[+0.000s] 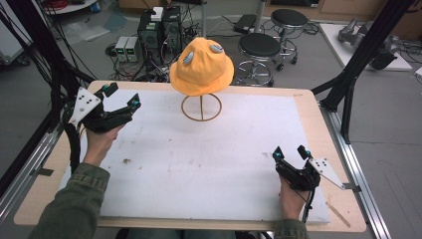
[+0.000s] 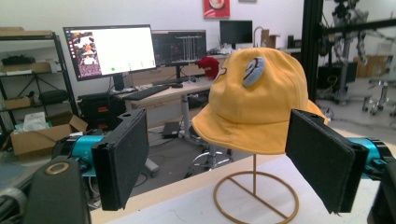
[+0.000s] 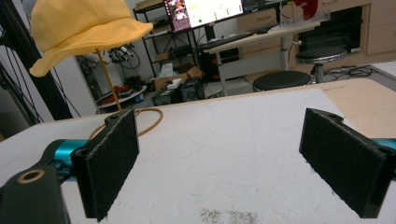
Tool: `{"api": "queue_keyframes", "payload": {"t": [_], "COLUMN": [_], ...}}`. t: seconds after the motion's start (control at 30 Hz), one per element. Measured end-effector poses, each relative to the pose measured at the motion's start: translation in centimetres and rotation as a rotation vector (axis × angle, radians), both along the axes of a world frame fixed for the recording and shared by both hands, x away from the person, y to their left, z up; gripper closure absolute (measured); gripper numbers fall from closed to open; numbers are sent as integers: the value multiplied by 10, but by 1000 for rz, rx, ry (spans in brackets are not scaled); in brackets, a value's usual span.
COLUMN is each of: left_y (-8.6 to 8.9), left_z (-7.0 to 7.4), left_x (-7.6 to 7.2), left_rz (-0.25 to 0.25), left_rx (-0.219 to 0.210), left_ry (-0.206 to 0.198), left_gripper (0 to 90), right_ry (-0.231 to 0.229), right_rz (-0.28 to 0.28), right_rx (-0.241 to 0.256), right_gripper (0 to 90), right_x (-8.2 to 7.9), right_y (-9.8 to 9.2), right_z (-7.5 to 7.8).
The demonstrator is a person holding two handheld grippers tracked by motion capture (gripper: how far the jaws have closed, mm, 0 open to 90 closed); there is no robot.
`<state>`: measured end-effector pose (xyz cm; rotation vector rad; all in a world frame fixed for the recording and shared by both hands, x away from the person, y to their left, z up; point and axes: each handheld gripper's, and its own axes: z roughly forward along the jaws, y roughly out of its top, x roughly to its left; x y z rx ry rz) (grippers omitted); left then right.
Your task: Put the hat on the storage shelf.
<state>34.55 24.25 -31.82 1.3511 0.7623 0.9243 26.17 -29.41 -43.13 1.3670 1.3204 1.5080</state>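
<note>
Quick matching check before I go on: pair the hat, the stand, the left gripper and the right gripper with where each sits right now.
Things:
1. yellow hat
2. wire stand
3. left gripper
4. right gripper

Places or states:
A. open, near the table's front right corner
B. ring base flat on the white mat
C. perched on top of the stand, off the table
D. open, at the table's far left, aimed at the hat

Pairs: 1-C, 2-B, 3-D, 4-A
</note>
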Motion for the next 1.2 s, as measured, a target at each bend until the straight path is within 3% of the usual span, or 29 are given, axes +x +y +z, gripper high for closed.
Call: {"api": "queue_keyframes", "payload": {"t": [0.63, 0.93, 1.03, 1.2], "left_y": [43, 61, 65, 68], "left_z": [-28, -52, -59, -70], "left_x": [-25, -40, -42, -47], "left_rz": [157, 235, 238, 241], "left_rx": [-56, -82, -93, -74], "left_ry": [15, 42, 57, 85], "left_gripper": [219, 219, 219, 211], "right_ry": [7, 9, 12, 14], "right_rz": [-2, -10, -12, -14], "right_rx": [10, 11, 15, 22], "right_gripper": [109, 109, 109, 109], "right_x": [-1, -1, -2, -2], "right_y": [1, 1, 1, 0], "right_z": [-2, -2, -2, -2]}}
